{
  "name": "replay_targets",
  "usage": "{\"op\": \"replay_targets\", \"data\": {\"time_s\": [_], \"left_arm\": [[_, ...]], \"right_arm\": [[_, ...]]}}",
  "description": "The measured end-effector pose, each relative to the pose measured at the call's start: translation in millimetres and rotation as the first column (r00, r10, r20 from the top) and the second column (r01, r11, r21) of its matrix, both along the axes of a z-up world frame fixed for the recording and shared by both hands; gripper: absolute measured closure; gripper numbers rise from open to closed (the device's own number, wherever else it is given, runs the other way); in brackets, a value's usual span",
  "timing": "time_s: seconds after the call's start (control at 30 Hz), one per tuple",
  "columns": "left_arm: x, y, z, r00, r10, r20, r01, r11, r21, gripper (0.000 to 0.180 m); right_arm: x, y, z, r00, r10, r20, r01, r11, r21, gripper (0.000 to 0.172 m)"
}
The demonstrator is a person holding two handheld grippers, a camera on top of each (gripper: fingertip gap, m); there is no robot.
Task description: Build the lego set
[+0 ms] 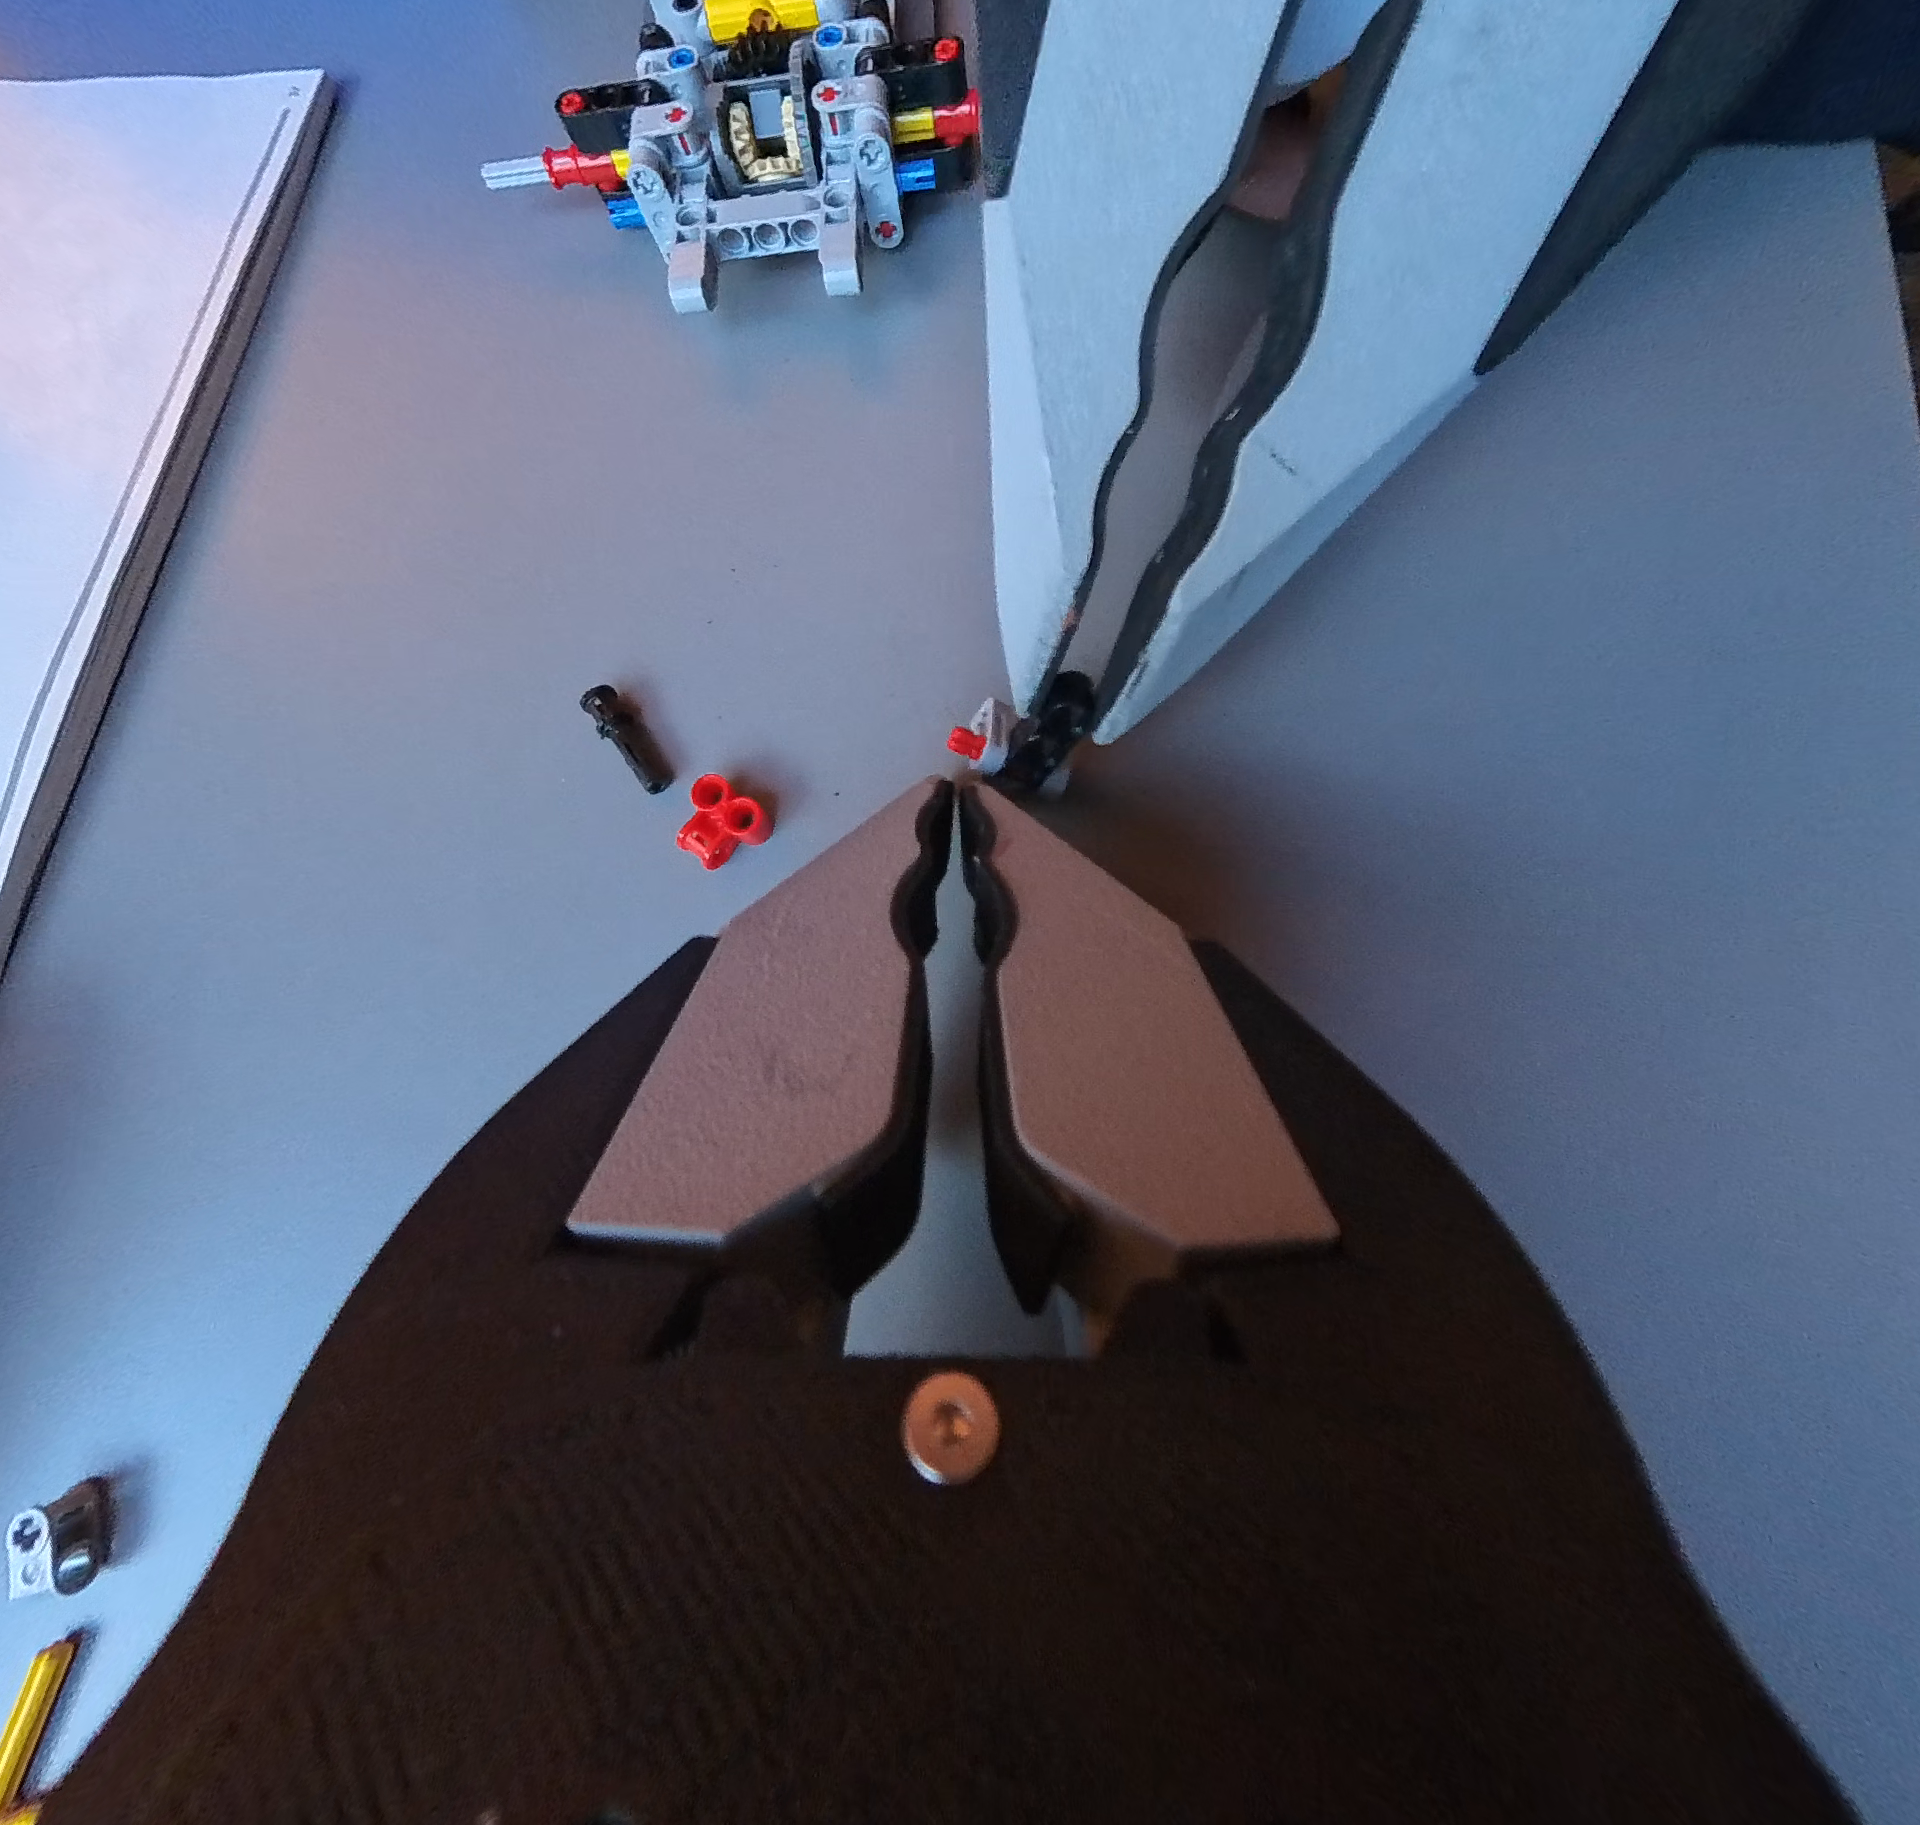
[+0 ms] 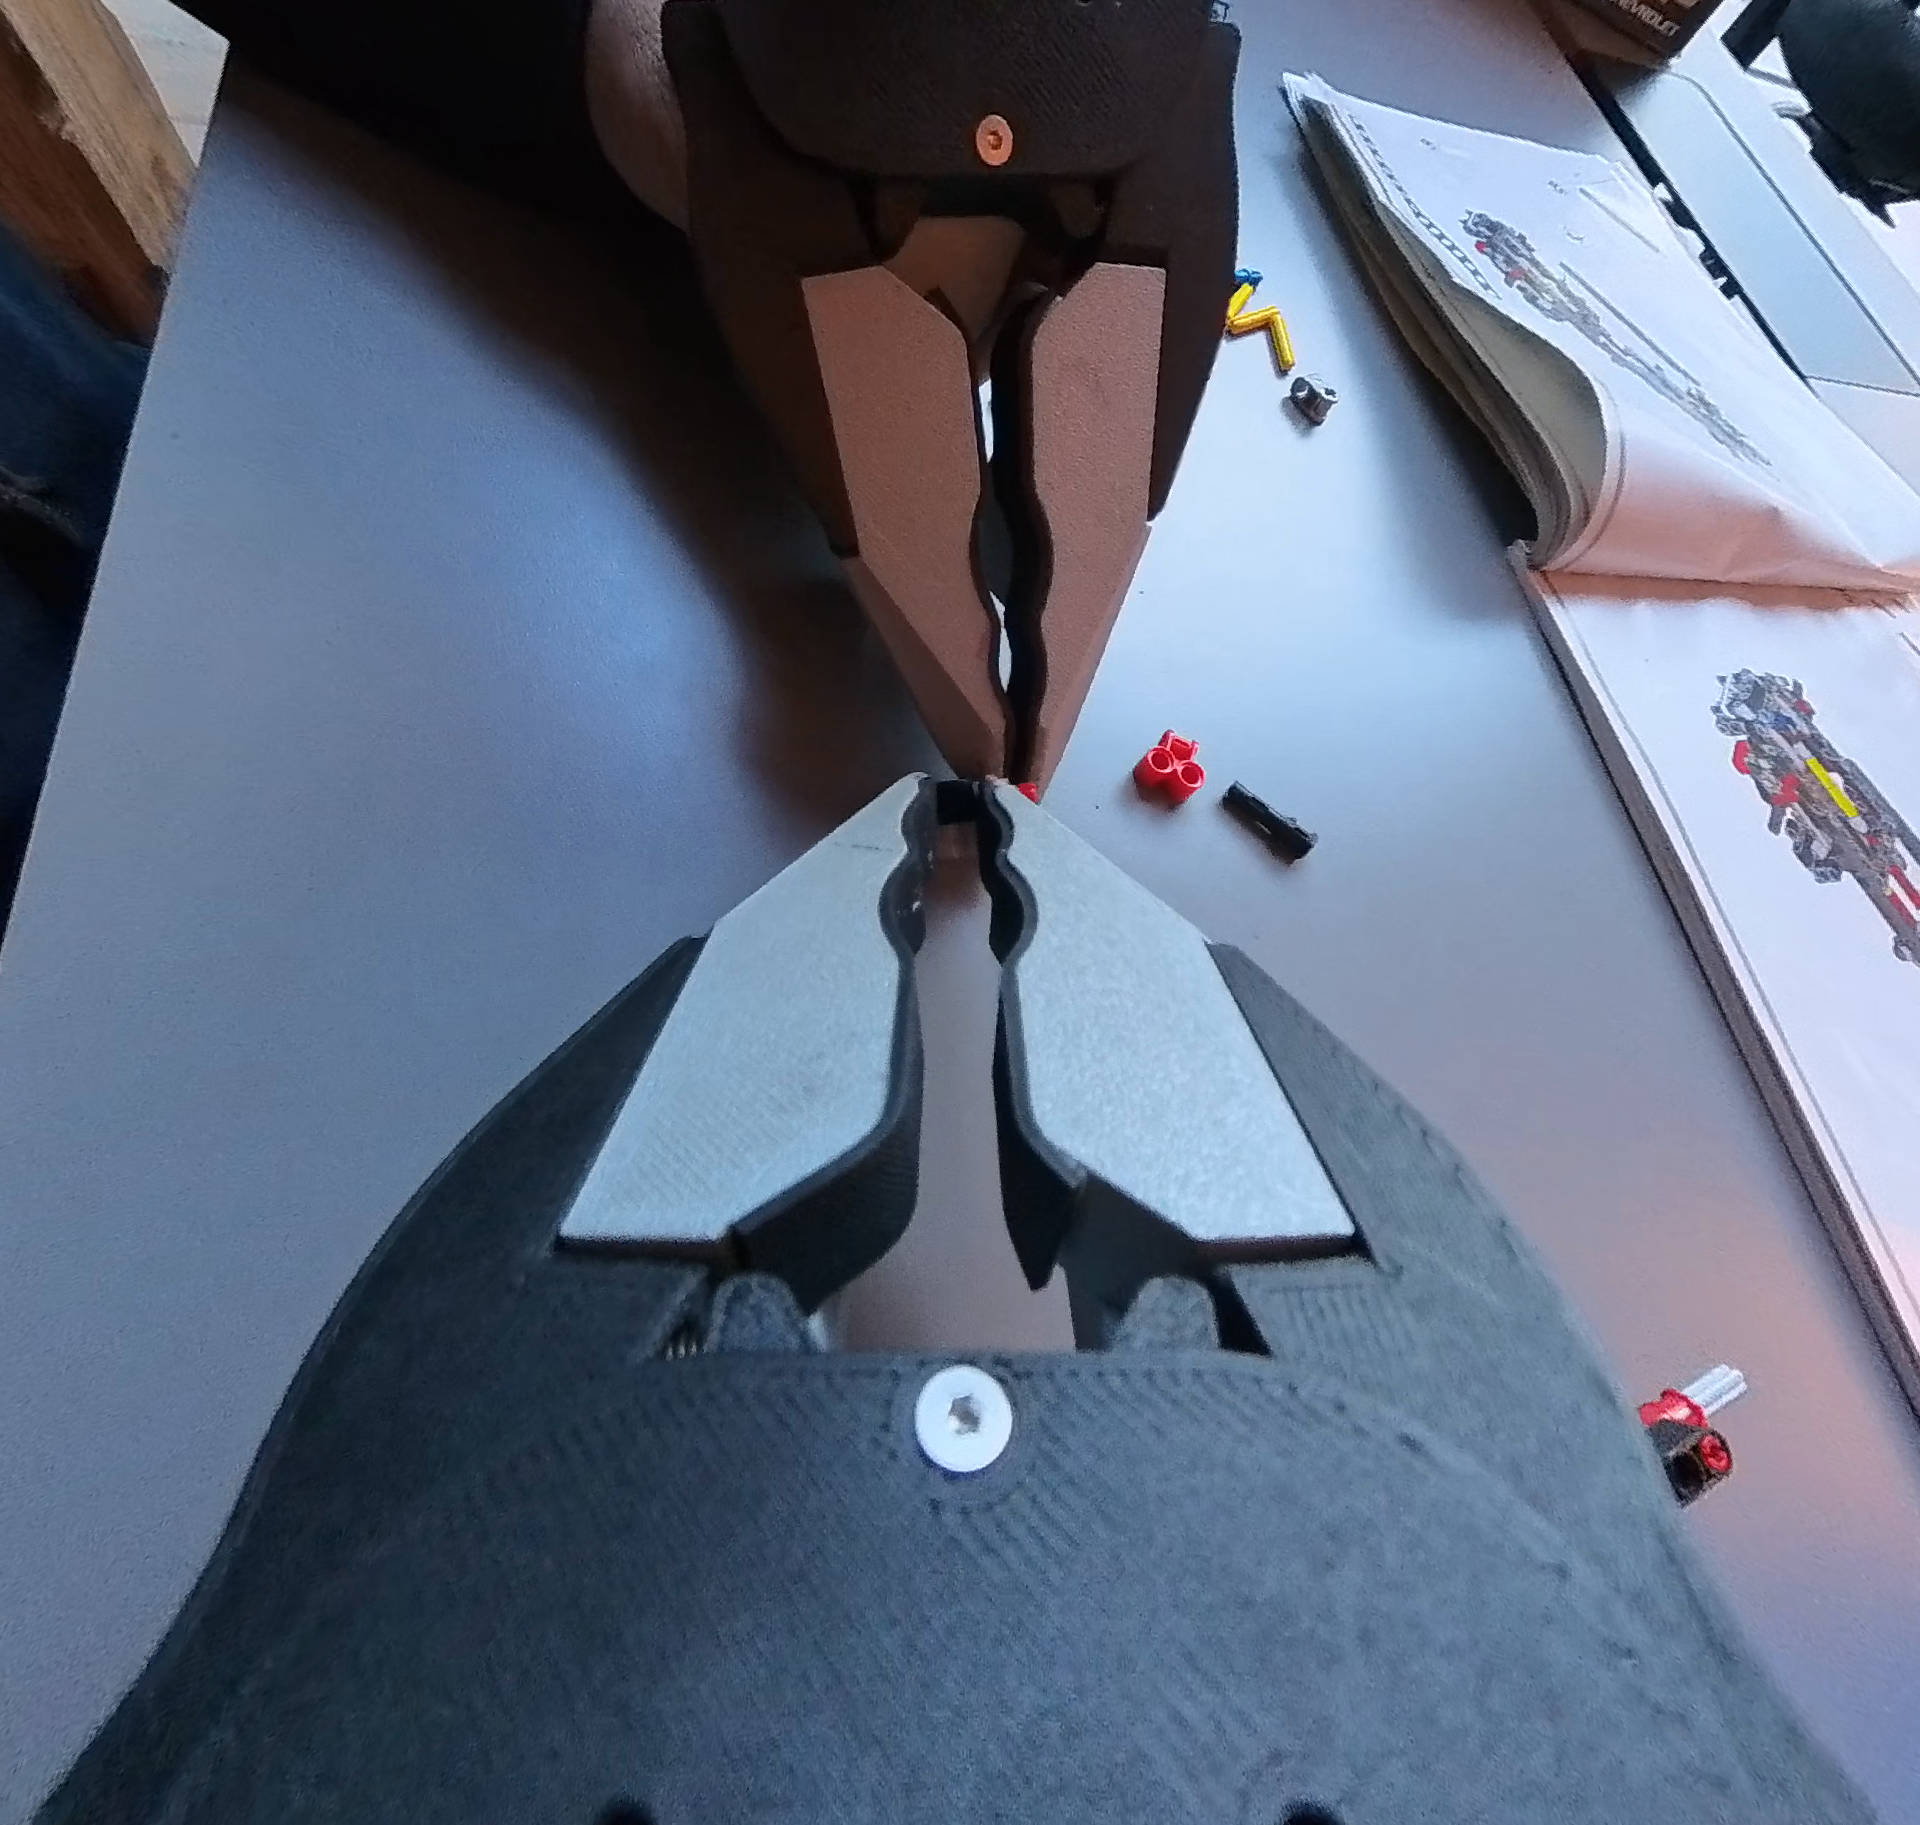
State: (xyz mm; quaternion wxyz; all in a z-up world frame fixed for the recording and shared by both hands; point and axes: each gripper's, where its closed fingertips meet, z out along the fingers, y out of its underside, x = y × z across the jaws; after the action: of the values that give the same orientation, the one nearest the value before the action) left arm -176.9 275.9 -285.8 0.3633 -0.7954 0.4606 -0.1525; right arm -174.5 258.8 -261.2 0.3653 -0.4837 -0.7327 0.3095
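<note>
My right gripper (image 2: 961, 796) is shut on a small black piece (image 2: 956, 805) held just above the grey table (image 2: 416, 632). In the left wrist view that gripper (image 1: 1062, 726) comes in from the upper right; the black piece (image 1: 1051, 736) carries a light grey part with a red pin (image 1: 966, 738) sticking out to the left. My left gripper (image 1: 956, 790) is shut, with nothing visible between its brown fingers (image 1: 831, 996). Its tips sit just in front of the held piece. In the right wrist view it (image 2: 1013, 769) points tip to tip at my right gripper.
A red connector (image 1: 724, 819) and a black pin (image 1: 627, 739) lie left of the tips. A built brick assembly (image 1: 769, 134) stands farther off. An open instruction booklet (image 2: 1662, 373) lies along one side. Small loose parts (image 2: 1262, 326) (image 1: 57, 1536) lie about.
</note>
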Motion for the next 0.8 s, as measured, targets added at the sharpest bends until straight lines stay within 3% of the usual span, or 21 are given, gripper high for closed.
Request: {"op": "replay_targets", "data": {"time_s": [0.27,0.63,0.8], "left_arm": [[-6,5,0,0.999,0.043,0.018,-0.043,0.999,-0.023,0.175],[-21,11,0,0.993,0.110,0.048,-0.106,0.992,-0.074,0.172],[-29,13,0,0.991,0.123,0.045,-0.119,0.990,-0.073,0.173]], "right_arm": [[1,2,-2,1.000,-0.003,0.010,0.003,0.999,0.043,0.167],[-5,-23,-6,1.000,-0.020,0.001,0.018,0.917,0.399,0.167],[-6,-39,-6,1.000,0.028,-0.004,-0.023,0.893,0.449,0.165]]}}
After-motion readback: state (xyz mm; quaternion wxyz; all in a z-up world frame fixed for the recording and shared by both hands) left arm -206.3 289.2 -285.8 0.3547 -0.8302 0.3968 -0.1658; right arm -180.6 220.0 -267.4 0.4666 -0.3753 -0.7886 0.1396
